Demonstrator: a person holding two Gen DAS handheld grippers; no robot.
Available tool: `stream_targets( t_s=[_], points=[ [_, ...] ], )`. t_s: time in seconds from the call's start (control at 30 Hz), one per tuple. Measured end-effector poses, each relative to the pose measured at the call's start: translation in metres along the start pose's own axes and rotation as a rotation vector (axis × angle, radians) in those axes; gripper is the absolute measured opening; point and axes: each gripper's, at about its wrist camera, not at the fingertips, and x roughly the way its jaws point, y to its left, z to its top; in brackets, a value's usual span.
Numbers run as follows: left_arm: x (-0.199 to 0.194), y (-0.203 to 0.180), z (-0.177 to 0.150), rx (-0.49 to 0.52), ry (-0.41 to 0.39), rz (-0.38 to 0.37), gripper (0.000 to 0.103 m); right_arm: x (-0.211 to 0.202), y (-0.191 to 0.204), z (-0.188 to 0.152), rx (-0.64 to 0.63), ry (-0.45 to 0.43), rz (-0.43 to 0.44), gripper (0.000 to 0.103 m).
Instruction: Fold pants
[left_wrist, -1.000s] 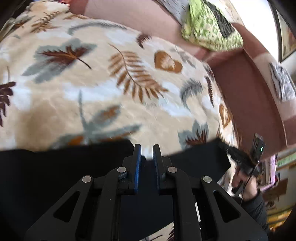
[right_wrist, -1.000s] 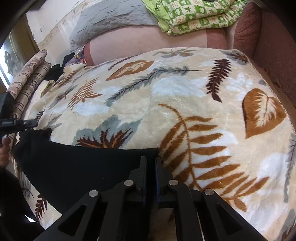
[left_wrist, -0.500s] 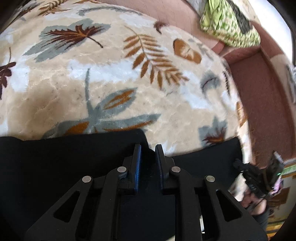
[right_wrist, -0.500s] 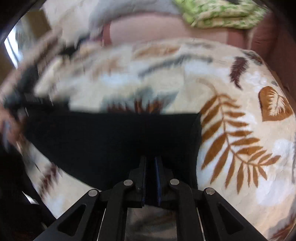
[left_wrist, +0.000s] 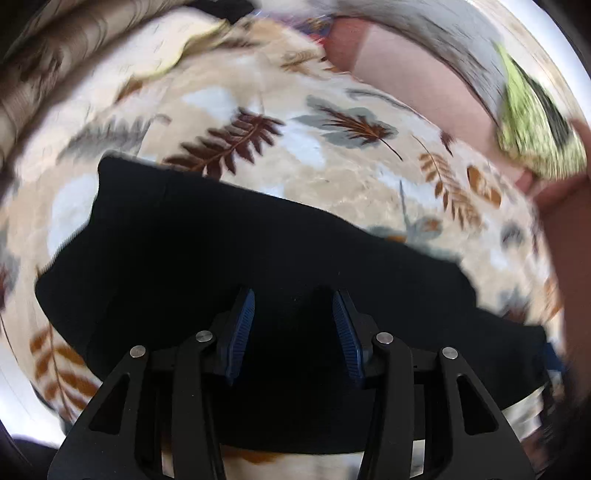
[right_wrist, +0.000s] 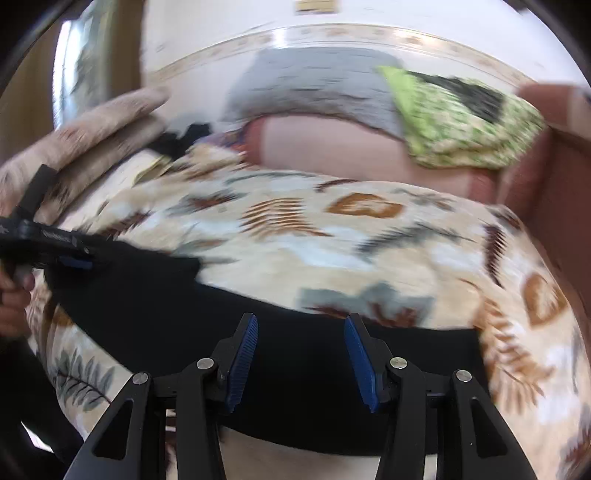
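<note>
The near edge of the black pants (left_wrist: 258, 240) is being hidden behind the left gripper (left_wrist: 293, 325). Their right end is being smeared by blur. The hand (right_wrist: 14, 299) left of the right gripper (right_wrist: 301, 354) is being cut off by the frame edge. The green cloth (right_wrist: 461, 122) ahead is being blurred.

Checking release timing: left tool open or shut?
Open. The left tool has its blue pads wide apart, nothing between them, over the black pants.

One pair of black pants (left_wrist: 258, 266). One leaf-print blanket (left_wrist: 332, 177). Two claws: left claw (left_wrist: 293, 332), right claw (right_wrist: 301, 363). One green quilt (right_wrist: 461, 122).
</note>
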Motion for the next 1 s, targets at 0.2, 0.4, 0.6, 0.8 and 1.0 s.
stream_targets(
  t_s=[0.2, 0.4, 0.6, 0.8, 1.0],
  points=[
    [-0.032, 0.000, -0.008, 0.067, -0.097, 0.036, 0.044, 0.053, 0.019, -0.015, -0.008, 0.154, 0.050, 0.053],
    [-0.050, 0.086, -0.021, -0.228, -0.179, 0.220, 0.044, 0.054, 0.016, -0.018, 0.010, 0.160, 0.064, 0.055],
    [-0.044, 0.094, -0.011, -0.246, -0.138, 0.218, 0.054, 0.054, 0.018, -0.019, 0.020, 0.157, 0.054, 0.059],
    [-0.072, 0.049, 0.011, -0.163, -0.275, 0.160, 0.054, 0.052, 0.017, -0.020, 0.015, 0.151, 0.053, 0.060],
    [-0.025, -0.033, 0.017, 0.141, -0.161, 0.108, 0.056, 0.051, 0.017, -0.022, 0.027, 0.154, 0.051, 0.060]
  ],
)
